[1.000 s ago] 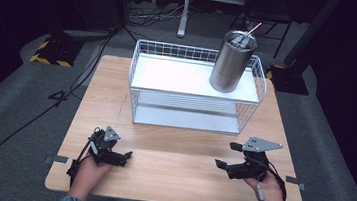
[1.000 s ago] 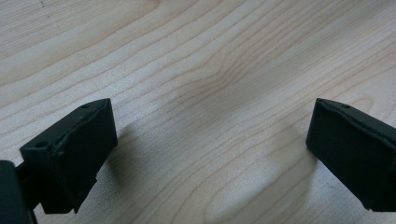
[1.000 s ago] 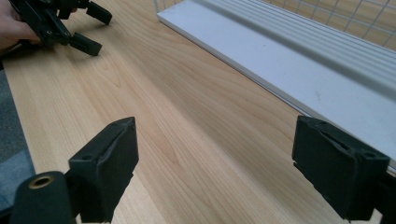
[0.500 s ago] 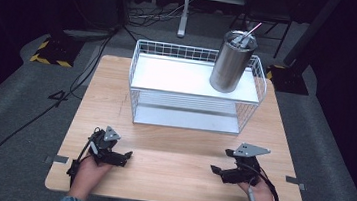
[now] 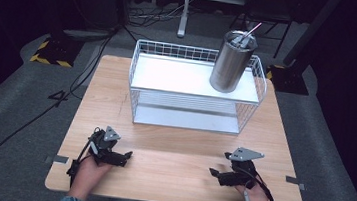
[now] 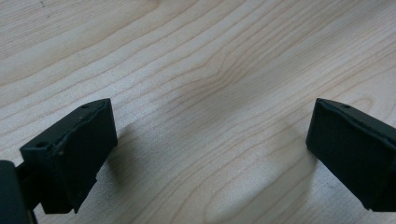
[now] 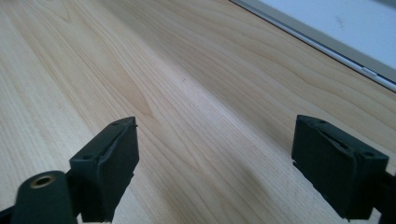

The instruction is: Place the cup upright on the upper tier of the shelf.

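Table [image 5: 181, 151] of wood carries a white wire rack [image 5: 134, 101] at its far side, and the steel tumbler [image 5: 230, 66] stands upright on the top shelf, near the right corner. My left gripper [image 5: 128, 156] and right gripper [image 5: 213, 174] rest near me, both spread, holding nothing. I think a careless reach could tip the tall tumbler over the low rim.

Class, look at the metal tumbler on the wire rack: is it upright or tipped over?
Upright: the tumbler stands on its base on the rack, lid uppermost.
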Demonstrator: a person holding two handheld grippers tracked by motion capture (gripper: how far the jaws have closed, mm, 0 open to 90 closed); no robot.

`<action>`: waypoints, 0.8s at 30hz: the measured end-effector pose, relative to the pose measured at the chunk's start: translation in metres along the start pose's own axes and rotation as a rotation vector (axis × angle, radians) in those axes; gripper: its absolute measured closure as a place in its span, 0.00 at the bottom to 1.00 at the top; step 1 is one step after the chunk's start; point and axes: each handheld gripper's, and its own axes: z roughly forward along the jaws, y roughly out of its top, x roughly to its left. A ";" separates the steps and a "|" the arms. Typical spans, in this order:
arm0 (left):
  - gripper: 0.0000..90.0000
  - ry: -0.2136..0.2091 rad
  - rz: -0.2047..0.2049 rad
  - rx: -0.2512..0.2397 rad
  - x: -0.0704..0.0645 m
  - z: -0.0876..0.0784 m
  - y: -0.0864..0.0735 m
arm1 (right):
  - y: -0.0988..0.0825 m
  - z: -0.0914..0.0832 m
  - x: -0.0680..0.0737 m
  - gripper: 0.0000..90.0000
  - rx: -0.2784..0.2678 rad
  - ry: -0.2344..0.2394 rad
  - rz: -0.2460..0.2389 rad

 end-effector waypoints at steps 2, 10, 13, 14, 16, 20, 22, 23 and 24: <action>0.03 0.000 0.000 0.000 0.000 0.000 0.000 | -0.002 0.001 0.000 0.17 0.004 -0.006 -0.005; 0.03 0.000 0.000 0.000 0.000 0.000 0.000 | -0.007 0.006 -0.002 0.17 0.028 -0.025 0.009; 0.03 0.000 0.000 0.000 0.000 0.000 0.000 | -0.008 0.009 -0.001 0.17 0.048 -0.049 -0.006; 0.03 0.000 0.000 0.000 0.000 0.000 0.000 | -0.009 0.010 -0.001 0.17 0.054 -0.055 -0.013; 0.03 0.000 0.000 0.000 0.000 0.000 0.000 | -0.010 0.012 0.000 0.17 0.066 -0.062 -0.017; 0.03 0.000 0.000 0.000 0.000 0.000 0.000 | -0.014 0.014 -0.001 0.16 0.055 -0.056 -0.003; 0.03 0.000 0.000 0.000 0.000 0.000 0.000 | -0.016 0.015 -0.002 0.14 0.041 -0.048 0.012; 0.03 0.000 0.000 0.000 0.000 0.000 0.000 | -0.019 0.017 -0.003 0.10 0.013 -0.046 0.027; 0.03 0.001 0.000 0.000 0.000 0.000 0.000 | -0.019 0.018 -0.003 0.10 0.015 -0.043 0.025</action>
